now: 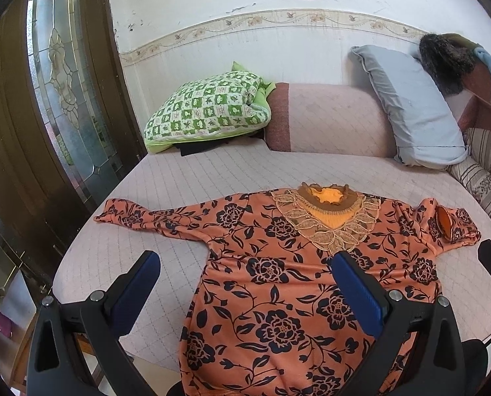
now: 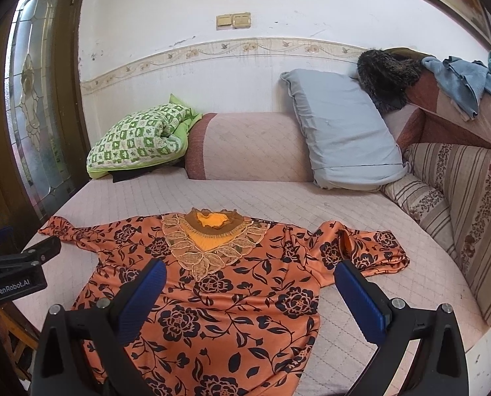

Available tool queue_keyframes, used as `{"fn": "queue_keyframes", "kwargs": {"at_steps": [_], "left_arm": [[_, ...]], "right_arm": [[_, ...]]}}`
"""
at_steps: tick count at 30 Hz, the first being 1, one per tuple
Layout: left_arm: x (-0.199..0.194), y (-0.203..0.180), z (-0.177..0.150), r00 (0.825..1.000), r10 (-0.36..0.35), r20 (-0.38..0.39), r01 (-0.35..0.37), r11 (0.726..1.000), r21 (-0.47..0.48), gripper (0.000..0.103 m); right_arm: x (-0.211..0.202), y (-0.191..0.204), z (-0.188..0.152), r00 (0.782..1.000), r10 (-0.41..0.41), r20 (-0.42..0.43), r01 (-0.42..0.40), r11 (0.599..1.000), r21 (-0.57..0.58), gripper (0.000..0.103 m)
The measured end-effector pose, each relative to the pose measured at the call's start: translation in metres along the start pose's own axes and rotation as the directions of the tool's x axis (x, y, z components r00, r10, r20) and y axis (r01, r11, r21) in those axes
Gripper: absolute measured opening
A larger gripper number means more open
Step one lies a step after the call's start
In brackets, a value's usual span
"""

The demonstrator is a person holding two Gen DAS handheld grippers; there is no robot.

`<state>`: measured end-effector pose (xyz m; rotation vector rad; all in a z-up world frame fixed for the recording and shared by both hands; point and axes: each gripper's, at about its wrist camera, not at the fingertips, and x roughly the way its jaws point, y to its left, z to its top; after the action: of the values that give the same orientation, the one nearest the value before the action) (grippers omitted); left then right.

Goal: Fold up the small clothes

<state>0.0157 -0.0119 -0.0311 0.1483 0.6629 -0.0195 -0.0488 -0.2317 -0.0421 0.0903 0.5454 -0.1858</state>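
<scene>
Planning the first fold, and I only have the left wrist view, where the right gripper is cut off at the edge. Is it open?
Observer: Yes, the right gripper is open, held above the shirt.
Operator: Is the sleeve on the right touching anything?
Observer: No. The sleeve is doubled back on itself, and its cuff lies on the bed, apart from the striped cushion.
Operator: Any other clothes around?
Observer: A blue garment is draped over the sofa back.
</scene>
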Motion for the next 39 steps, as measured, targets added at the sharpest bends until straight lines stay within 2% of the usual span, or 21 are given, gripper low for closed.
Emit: {"fn": "queue_keyframes", "kwargs": {"at_steps": [23, 32, 39], "left_arm": [[-0.002, 0.000, 0.006, 1.000, 0.020, 0.021, -0.020, 1.000, 0.020, 0.103], [-0.004, 0.017, 0.009, 0.997, 0.064, 0.035, -0.063, 0.998, -0.017, 0.103], [-0.004, 0.021, 0.010, 0.998, 0.060, 0.037, -0.059, 0.998, -0.018, 0.103]], "right_arm": [[0.006, -0.007, 0.002, 1.000, 0.004, -0.001, -0.004, 1.000, 0.012, 0.103], [0.010, 0.004, 0.004, 1.000, 0.023, -0.004, -0.023, 1.000, -0.011, 0.103], [0.009, 0.007, 0.005, 1.000, 0.022, 0.001, -0.022, 0.999, -0.022, 0.103]]}}
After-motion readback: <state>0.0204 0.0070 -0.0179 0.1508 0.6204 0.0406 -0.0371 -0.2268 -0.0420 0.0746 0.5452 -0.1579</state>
